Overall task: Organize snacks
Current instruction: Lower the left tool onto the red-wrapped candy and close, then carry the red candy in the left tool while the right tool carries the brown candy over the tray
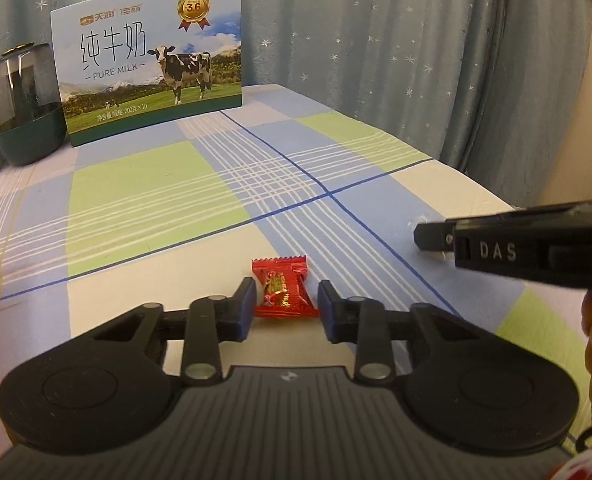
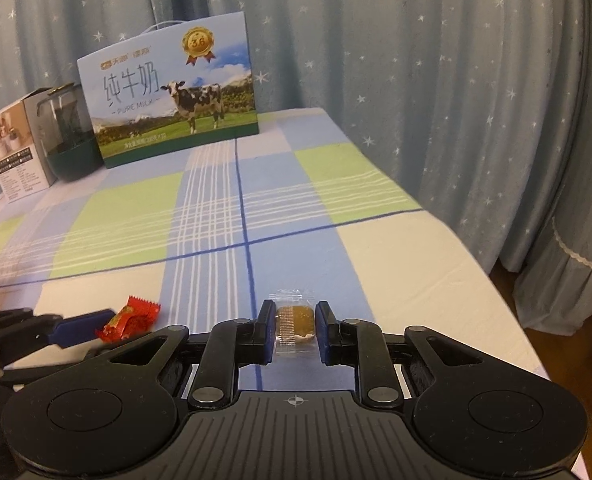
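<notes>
Snacks come down to two here: a red foil-wrapped candy with crimped ends (image 1: 285,292) and a small brown bar sealed in a clear plastic wrapper (image 2: 295,322), both low over the checked blue, green and white cloth of the tabletop (image 1: 144,200). The relation I care about is the same on both sides: each piece lies squarely between the jaws, its long axis running away from me along the fingers, so the squeeze falls across the narrow width.

My left gripper (image 1: 286,298) has its jaws drawn in around the red candy; the right pad sits at the wrapper's edge, the left one shows a sliver of gap, so I cannot call it a firm pinch. My right gripper (image 2: 295,318) has its jaws pressed onto both flanks of the brown bar, gripping it.

From the left wrist, the right gripper shows only side-on, its catch hidden. The right wrist view shows the bar between the pads, and also the candy beside a blue left finger (image 2: 84,326) (a useful cross-check). Whether either piece has left the cloth, I cannot tell.
</notes>
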